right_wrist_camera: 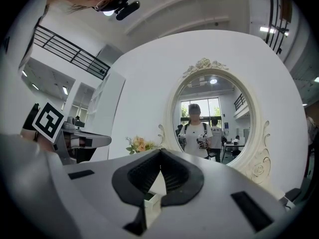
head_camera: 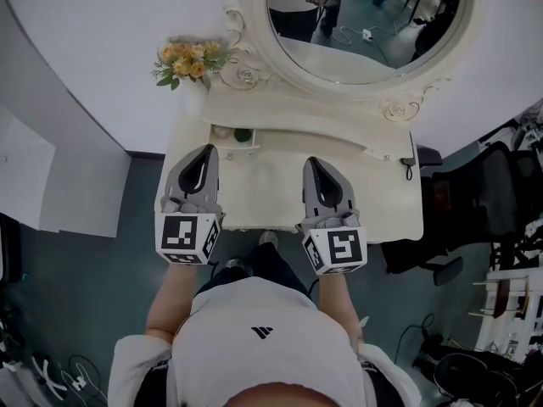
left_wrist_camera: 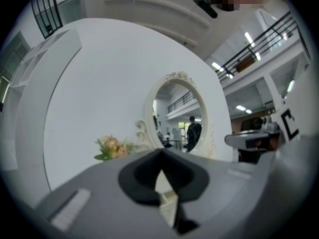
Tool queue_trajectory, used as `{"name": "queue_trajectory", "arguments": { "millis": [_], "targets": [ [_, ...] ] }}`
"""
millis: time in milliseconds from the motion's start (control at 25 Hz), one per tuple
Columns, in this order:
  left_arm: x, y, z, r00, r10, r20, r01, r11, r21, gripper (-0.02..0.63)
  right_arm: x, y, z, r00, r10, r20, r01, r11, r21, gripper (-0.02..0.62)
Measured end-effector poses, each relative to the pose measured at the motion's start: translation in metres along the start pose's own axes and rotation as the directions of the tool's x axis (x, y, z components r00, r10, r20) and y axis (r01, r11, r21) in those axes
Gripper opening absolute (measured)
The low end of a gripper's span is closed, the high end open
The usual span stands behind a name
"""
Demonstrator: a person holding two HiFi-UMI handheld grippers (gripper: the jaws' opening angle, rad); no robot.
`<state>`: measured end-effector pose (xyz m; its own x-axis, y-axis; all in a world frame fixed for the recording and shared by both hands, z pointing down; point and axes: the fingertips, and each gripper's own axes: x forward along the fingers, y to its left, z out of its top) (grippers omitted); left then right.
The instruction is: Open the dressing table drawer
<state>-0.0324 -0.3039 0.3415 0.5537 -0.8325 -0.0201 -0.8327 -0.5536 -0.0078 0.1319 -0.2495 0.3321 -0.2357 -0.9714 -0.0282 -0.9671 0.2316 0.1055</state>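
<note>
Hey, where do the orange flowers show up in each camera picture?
Head view: flowers, upper left.
Left gripper view: flowers, lower left of centre.
Right gripper view: flowers, left of centre, low.
Shared landmark: the oval mirror, just right of the flowers in every view.

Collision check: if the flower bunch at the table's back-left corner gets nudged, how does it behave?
Probably light and top-heavy: the flower bunch spreads wide over a hidden base, so it may tip. Blooms look soft, probably flexing, not breaking. Near the dressing table's corner, it could fall off.
</note>
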Motion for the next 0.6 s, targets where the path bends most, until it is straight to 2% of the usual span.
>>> {"name": "queue_trajectory", "arguments": {
  "millis": [600],
  "targets": [
    [-0.028,0.0,0.023,0.998,-0.012,0.061,0.012,1.0,0.005,0.009,-0.019,0.017,0.014,0.999,-0.02,0.03,0.021,1.0,-0.009,-0.012]
  ]
}}
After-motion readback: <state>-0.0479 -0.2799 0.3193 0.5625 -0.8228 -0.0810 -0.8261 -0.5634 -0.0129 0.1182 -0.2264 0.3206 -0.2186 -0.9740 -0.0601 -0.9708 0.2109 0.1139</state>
